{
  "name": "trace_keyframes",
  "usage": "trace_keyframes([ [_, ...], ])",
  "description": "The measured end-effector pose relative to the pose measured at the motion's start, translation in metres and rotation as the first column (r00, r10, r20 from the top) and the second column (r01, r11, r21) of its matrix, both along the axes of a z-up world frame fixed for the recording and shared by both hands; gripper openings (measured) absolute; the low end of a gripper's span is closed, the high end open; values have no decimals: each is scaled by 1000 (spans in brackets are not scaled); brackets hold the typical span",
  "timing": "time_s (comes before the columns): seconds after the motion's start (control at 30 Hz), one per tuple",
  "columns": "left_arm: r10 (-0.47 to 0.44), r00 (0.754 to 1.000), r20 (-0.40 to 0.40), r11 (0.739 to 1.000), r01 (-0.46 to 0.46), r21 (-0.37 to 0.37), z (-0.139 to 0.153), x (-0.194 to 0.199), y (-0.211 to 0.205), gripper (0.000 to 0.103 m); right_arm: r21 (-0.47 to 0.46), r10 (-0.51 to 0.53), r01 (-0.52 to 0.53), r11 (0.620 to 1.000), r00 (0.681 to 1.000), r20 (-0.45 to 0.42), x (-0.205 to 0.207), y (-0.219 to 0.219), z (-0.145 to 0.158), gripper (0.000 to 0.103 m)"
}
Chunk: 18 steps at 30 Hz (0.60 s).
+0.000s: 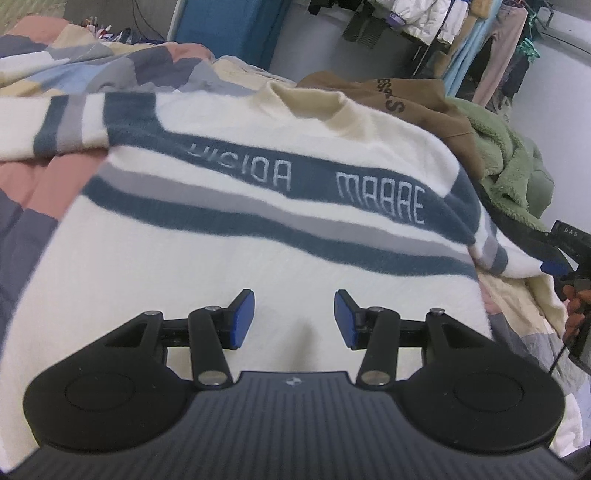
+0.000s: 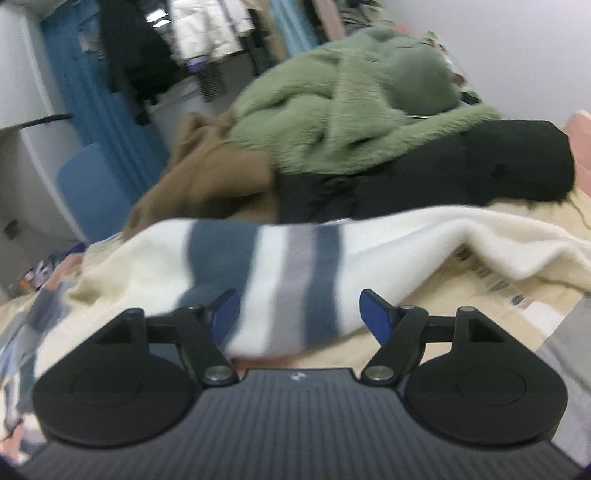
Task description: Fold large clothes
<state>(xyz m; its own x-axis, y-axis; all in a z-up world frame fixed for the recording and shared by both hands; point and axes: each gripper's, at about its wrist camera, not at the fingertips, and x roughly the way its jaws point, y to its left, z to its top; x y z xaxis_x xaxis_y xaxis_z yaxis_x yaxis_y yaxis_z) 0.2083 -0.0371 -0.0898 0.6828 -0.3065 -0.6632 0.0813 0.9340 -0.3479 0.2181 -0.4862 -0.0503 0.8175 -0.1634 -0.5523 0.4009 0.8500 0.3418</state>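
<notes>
A cream sweater (image 1: 229, 266) banded in blue and grey lies spread face-up on the bed (image 1: 33, 192), collar away from you, its lettered stripe running across the chest. It looks laid flat so that the sleeves can be turned in over the body, which is probably the step now in hand.

Your left claw (image 1: 293, 319) hovers over the plain lower body of the sweater, its blue pads (image 1: 243, 317) standing apart with nothing between them. It seems placed there to steady or pinch the hem side while the other hand works.

Your right claw (image 2: 299, 317) sits over the striped sleeve (image 2: 280, 266), which trails off the sweater's right shoulder across the quilt. Its jaws are spread wide on either side of the sleeve cloth and press on nothing; whether the left pad brushes the fabric, the blur hides. The sleeve lies stretched outward, so it can be gripped near the stripes and carried inward.

Beyond the sweater, a brown garment (image 1: 417, 107), a green fleece (image 2: 343, 107) and a black garment (image 2: 461, 173) are heaped at the bed's far side, apparently waiting their turn. A clothes rack (image 1: 443, 22) stands along the wall behind.
</notes>
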Motion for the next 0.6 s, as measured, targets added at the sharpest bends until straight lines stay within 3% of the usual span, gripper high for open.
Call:
trace_keyframes([
  [0.23, 13, 1000, -8, 1000, -14, -14, -1, 0, 3, 58, 179, -183, 186, 966, 983, -37, 3, -73, -42, 77],
  [0.47, 22, 999, -26, 1000, -23, -17, -7, 6, 0, 59, 415, -336, 256, 873, 933, 131, -34, -121, -54, 78],
  [0.6, 29, 999, -36, 1000, -29, -11, -11, 11, -1, 59, 437, -377, 289, 851, 918, 127, -47, -130, -60, 66],
])
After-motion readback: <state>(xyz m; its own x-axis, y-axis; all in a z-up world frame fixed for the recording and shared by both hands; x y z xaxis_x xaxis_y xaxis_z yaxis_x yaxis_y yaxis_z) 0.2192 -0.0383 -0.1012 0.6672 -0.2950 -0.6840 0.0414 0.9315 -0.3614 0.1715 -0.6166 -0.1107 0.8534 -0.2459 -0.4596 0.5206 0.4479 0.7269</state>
